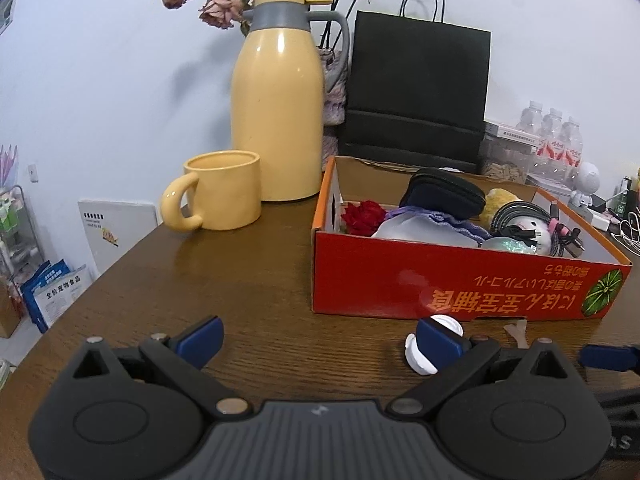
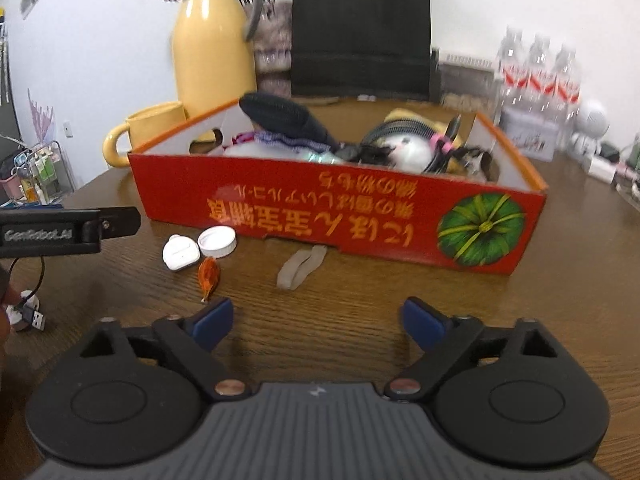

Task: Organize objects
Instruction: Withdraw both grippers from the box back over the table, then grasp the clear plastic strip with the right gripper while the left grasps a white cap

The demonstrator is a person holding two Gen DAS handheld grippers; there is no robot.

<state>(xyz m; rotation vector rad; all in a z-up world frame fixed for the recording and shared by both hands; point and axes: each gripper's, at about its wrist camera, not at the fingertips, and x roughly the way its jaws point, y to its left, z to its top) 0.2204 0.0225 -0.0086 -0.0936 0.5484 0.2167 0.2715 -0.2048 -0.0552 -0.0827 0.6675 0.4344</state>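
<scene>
1. Clearly the sorting is mid-way: the red box [image 2: 340, 208] already holds a black pouch [image 2: 280, 116], cables and other bits, while 4 small things lie loose on the wooden table [image 2: 520, 320] just in front of its near wall.
2. Seen from the right wrist, the loose things are a white charger case [image 2: 180, 254] and a white cap [image 2: 218, 241] at about 10 o'clock, an amber wrapped candy [image 2: 209, 276] just below them, and a beige band [image 2: 302, 267] at 12 o'clock, nearest the box.
3. Right gripper [image 2: 318, 320]: jaws wide, nothing between them, low over bare table short of the band.
4. Left gripper [image 1: 320, 340]: jaws wide and empty; its right-hand finger [image 1: 438, 340] stands in front of the white things, contact unclear.
5. Judged step: choosing the next loose item. The right gripper would need to advance toward 12 o'clock, straddle the flat band and close low, since it may slip under the pads.
</scene>
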